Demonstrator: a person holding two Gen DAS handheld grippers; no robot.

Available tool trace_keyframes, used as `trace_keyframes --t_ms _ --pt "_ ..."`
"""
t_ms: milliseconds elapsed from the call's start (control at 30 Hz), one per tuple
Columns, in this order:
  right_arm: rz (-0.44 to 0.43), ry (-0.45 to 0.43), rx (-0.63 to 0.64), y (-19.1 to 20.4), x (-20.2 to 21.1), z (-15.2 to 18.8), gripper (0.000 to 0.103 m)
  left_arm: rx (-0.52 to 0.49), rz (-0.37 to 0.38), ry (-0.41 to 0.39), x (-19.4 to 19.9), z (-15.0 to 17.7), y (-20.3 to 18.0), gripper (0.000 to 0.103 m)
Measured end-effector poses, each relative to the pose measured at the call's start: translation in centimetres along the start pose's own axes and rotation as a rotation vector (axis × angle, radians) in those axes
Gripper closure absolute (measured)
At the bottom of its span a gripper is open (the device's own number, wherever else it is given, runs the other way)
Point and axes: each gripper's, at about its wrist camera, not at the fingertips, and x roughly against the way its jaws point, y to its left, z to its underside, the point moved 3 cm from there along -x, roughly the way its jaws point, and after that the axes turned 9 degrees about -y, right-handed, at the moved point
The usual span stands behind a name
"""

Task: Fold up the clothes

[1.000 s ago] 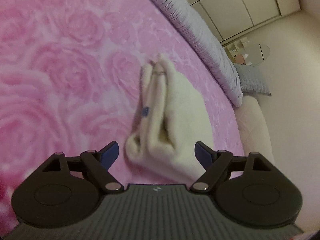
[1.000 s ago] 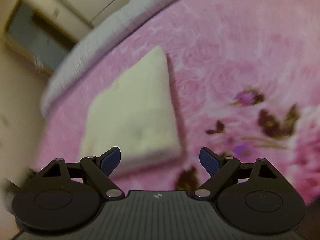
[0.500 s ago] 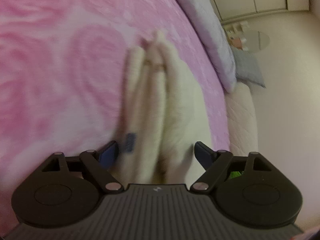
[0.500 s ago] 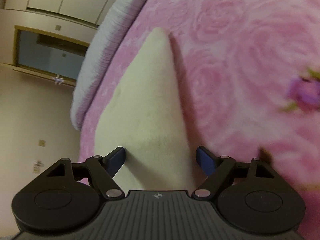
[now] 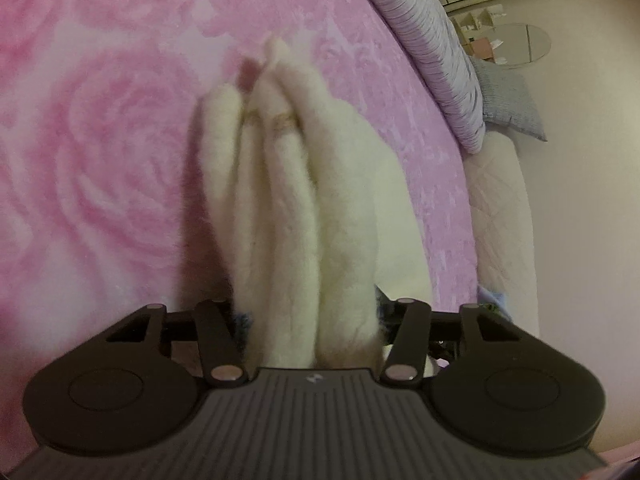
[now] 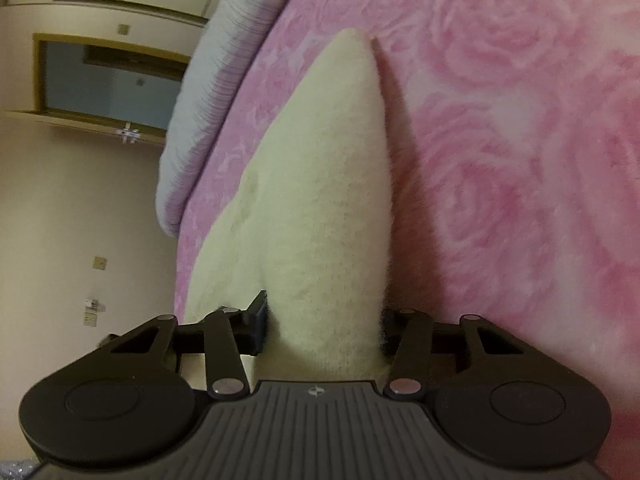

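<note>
A cream fleece garment [image 5: 304, 200] lies folded in several thick layers on the pink rose blanket [image 5: 100, 160]. My left gripper [image 5: 310, 316] has the stacked layer ends between its jaws, which are closing, and both pads press on the fleece. In the right wrist view the same garment [image 6: 320, 200] runs away as a long folded ridge. My right gripper [image 6: 322, 320] is closing its jaws on the near end of that ridge. Its left pad [image 6: 258, 316] touches the fleece, and the other pad is half hidden by fuzz.
A lilac striped quilt [image 5: 432, 48] lies along the bed's far edge, with the cream mattress side [image 5: 500, 220] below it. Beyond are pale floor and a round glass table [image 5: 520, 44]. The right wrist view shows a wall with a framed window [image 6: 108, 80].
Both grippers moved forward onto the garment, and their wide jaws narrowed until the pads met the fleece. The garment now fills the gap between each pair of fingers.
</note>
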Motion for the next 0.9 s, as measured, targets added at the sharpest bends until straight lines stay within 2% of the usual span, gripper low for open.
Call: trace_keyframes --t_ms 100,233,367,533,633,767,900 --pt "0.007 0.025 0.007 3.4 1.9 0.2 0.058 0.024 -0.018 -0.008 2.9 0.2 -2.1 0.057" --pt "0.008 0.098 0.021 9.4 4.2 0.9 0.058 0.139 -0.036 -0.055 10.3 1.6 -4.2 0.057" --pt "-0.004 0.230 0.050 16.8 4.9 3.0 0.059 0.254 -0.084 -0.148 19.6 3.2 -6.0 0.057" --pt "-0.070 0.398 0.106 25.5 2.9 7.6 0.058 0.324 -0.140 -0.299 30.7 4.4 -6.1 0.057" --pt "-0.111 0.460 0.155 30.0 0.3 10.8 0.058 0.346 -0.160 -0.381 36.2 4.2 -4.3 0.057" --pt "-0.166 0.502 0.202 35.2 -4.5 15.1 0.058 0.347 -0.168 -0.457 43.3 2.1 0.4 0.057" --pt "-0.178 0.470 0.197 39.3 -11.0 20.5 0.058 0.312 -0.163 -0.448 49.7 -3.2 8.0 0.057"
